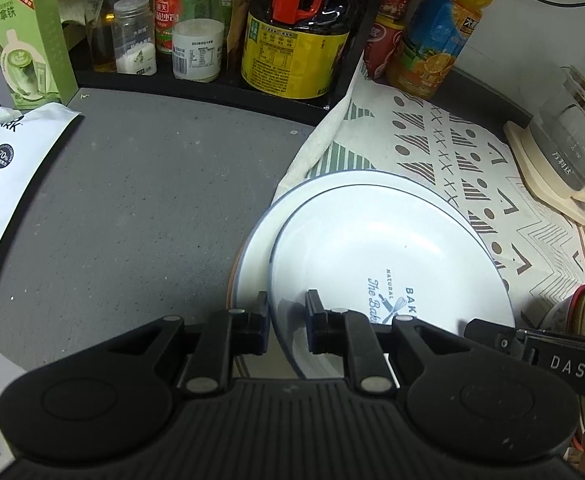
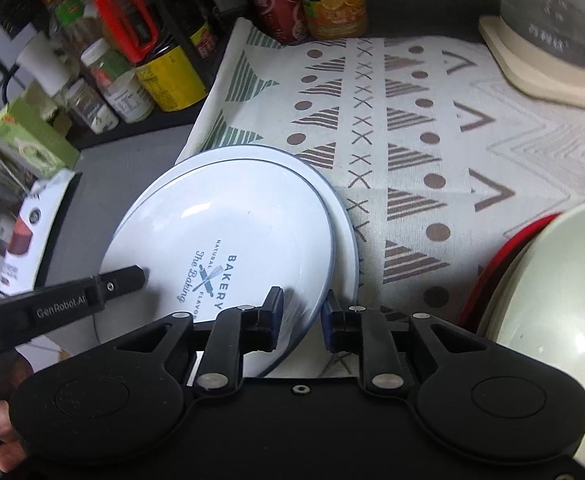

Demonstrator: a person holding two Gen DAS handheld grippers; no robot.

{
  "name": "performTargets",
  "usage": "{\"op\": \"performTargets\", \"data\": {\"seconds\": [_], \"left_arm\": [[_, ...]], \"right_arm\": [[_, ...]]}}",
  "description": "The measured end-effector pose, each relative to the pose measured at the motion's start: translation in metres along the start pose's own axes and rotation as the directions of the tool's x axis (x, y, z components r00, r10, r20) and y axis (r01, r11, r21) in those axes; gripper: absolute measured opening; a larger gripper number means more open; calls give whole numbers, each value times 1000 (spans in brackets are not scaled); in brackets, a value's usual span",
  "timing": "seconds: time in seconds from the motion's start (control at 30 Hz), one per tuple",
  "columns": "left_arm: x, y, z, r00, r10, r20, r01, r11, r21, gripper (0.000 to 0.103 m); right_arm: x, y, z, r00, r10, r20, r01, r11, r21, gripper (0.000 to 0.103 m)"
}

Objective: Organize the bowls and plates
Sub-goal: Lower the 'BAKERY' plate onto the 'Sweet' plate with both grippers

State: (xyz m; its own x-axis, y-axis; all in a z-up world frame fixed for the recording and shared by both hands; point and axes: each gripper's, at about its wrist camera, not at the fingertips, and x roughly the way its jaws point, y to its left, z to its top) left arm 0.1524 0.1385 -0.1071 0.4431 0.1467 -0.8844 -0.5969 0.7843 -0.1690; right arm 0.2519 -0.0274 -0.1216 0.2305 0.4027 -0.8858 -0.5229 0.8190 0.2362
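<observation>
On the grey bench (image 1: 140, 208), left of the patterned cloth (image 2: 432, 128), lies a white packet (image 1: 8, 184). The left claw (image 1: 287, 320) straddles the left rim of the top plate (image 1: 380, 248), which sits slightly askew on a larger plate (image 1: 260, 248); its pads look clenched on that rim, though the contact itself is hard to make out. The right claw (image 2: 302, 316) straddles the same plate's right rim, seemingly released. At far right stand stacked bowls (image 2: 552, 280).
</observation>
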Motion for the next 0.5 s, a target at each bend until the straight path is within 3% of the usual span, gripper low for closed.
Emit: {"op": "performTargets", "data": {"seconds": [0.17, 0.4, 0.5], "left_arm": [[-1, 5, 7, 999, -9, -44, 7, 999, -38, 18], [-15, 6, 8, 1000, 0, -3, 0, 1000, -28, 31], [-16, 6, 6, 1000, 0, -2, 0, 1000, -30, 31]], "right_arm": [[0, 0, -1, 1000, 9, 3, -9, 1000, 9, 25], [1, 1, -3, 999, 32, -7, -32, 999, 34, 35], [-4, 6, -3, 1000, 28, 5, -28, 999, 16, 47]]}}
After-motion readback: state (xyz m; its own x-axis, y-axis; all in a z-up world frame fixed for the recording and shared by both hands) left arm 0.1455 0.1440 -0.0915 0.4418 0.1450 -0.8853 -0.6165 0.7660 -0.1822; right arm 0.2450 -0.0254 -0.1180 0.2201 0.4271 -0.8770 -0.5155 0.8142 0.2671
